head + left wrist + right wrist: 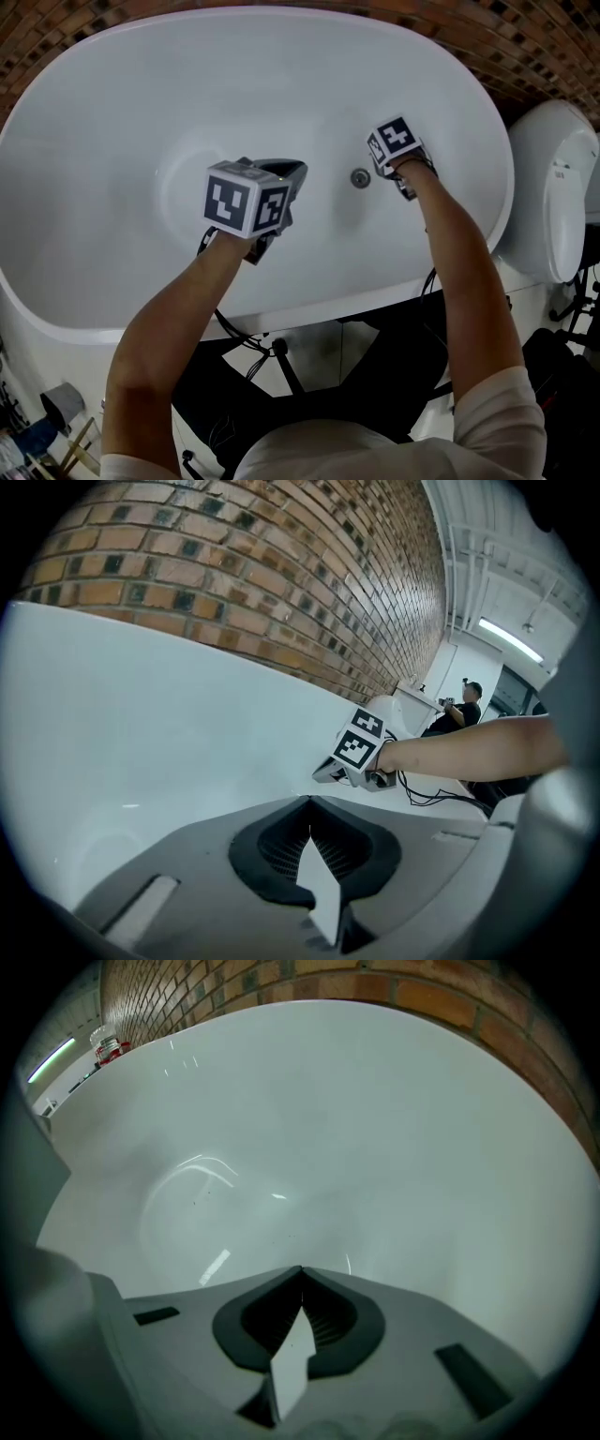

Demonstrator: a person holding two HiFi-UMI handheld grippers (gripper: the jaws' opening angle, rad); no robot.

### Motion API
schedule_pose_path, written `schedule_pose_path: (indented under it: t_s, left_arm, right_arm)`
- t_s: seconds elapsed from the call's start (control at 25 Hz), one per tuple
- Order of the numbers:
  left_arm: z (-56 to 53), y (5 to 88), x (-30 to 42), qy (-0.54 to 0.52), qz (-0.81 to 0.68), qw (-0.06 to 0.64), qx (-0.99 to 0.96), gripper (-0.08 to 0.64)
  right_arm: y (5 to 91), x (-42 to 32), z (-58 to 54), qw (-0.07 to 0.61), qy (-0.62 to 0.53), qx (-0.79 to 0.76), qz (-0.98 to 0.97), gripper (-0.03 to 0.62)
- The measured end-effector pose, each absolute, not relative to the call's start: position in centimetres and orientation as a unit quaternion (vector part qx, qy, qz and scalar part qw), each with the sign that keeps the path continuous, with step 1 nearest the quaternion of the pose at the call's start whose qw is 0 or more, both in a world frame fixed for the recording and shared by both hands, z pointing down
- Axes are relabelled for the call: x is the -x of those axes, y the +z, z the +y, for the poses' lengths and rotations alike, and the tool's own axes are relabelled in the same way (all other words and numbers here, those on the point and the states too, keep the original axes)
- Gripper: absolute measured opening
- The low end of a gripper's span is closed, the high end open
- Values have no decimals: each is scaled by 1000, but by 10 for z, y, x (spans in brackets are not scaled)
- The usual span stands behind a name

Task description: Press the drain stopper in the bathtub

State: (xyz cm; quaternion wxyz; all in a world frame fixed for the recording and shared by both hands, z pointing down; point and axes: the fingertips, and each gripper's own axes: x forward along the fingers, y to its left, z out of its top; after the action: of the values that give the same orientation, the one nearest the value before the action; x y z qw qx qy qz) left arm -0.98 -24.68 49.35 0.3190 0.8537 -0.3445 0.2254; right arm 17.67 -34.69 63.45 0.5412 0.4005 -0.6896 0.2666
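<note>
where the floor of the bathtub [112, 169] dips toward its middle, the drain stopper [360, 177] sits as a small round metal disc, bare, with nothing resting on it. just to its right, and not touching it in the head view, is the right hand-held gripper [394, 155]. its marker cube faces up and the person's right forearm [464, 253] reaches in over the near rim. its own view shows the jaws clenched tip to tip with nothing between them, aimed at the smooth white tub wall.

on the stopper's other side, a little farther off, the left hand-held gripper [274, 183] hangs over the tub floor. its jaws are also closed to a point and empty. its view looks across the tub at the right hand-held gripper, the far rim and the brick wall [281, 574].

beyond the tub's right end stands a rounded white fixture [553, 187]. dark cables [244, 337] trail below the near rim. far back in the left gripper view, a person [464, 703] in dark clothes stands under a strip light [511, 639].
</note>
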Motion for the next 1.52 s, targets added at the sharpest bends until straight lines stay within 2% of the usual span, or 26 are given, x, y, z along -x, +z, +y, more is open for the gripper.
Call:
schedule_pose_path:
  t_s: [1.52]
  left_arm:
    - [-153,350,21,160,-395,228,-875,8]
  right_arm:
    - [430,-147,-283,466,160,-450,-745,17]
